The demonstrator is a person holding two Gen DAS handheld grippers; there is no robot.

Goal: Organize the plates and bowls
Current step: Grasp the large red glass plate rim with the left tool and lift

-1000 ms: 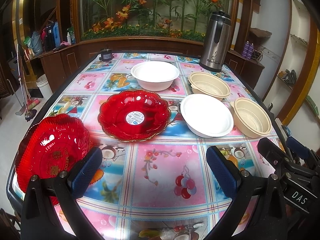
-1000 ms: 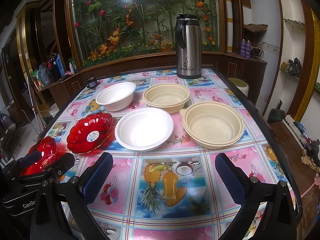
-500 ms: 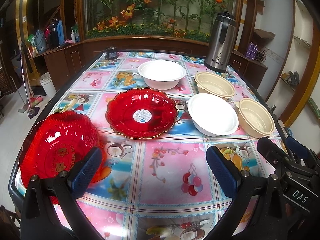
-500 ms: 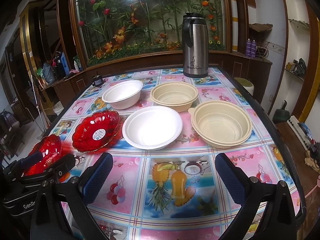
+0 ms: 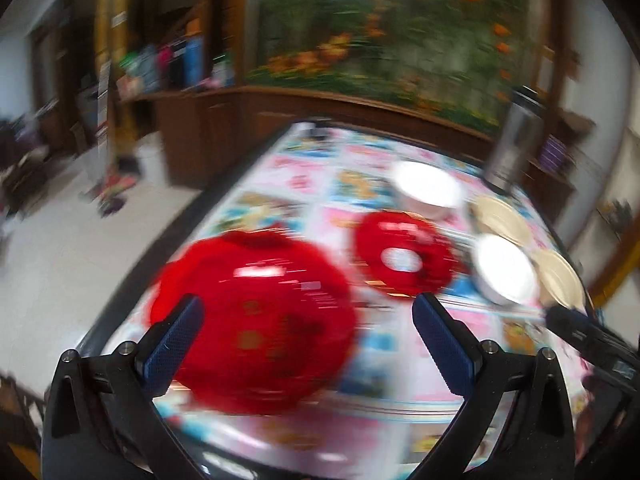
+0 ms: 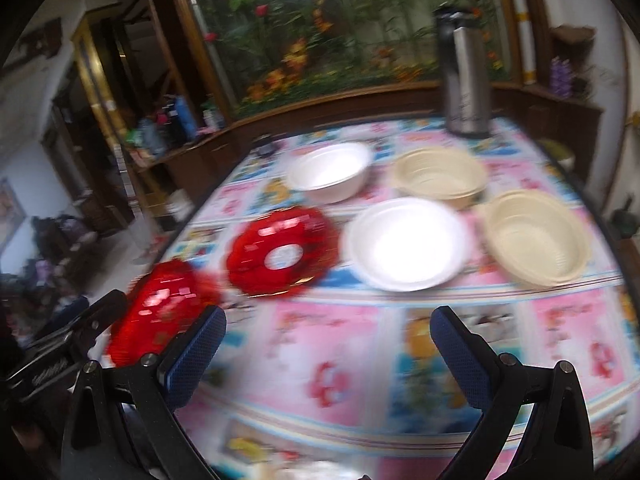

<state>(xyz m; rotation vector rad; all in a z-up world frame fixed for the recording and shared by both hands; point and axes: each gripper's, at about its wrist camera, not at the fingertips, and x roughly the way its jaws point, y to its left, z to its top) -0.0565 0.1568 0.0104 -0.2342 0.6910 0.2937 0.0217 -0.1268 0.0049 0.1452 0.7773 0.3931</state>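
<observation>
Plates and bowls sit spread over the bench [image 6: 320,360], which wears a bright fruit-print cover. Both views are smeared by motion blur. The near red plate [image 5: 256,320] lies at the bench's left front corner, right before the left gripper [image 5: 306,336], whose blue pads stand wide apart with nothing between them. The second red plate [image 6: 282,254] rests just beyond it, beside the near white bowl [image 6: 406,242]. The far white bowl [image 6: 330,170] and two cream bowls [image 6: 438,176] [image 6: 536,236] fill the right and rear. The right gripper [image 6: 328,350] hovers over bare cover, its pads also spread and empty. A steel thermos [image 6: 462,80] stands at the far edge, clear of the dishes.
</observation>
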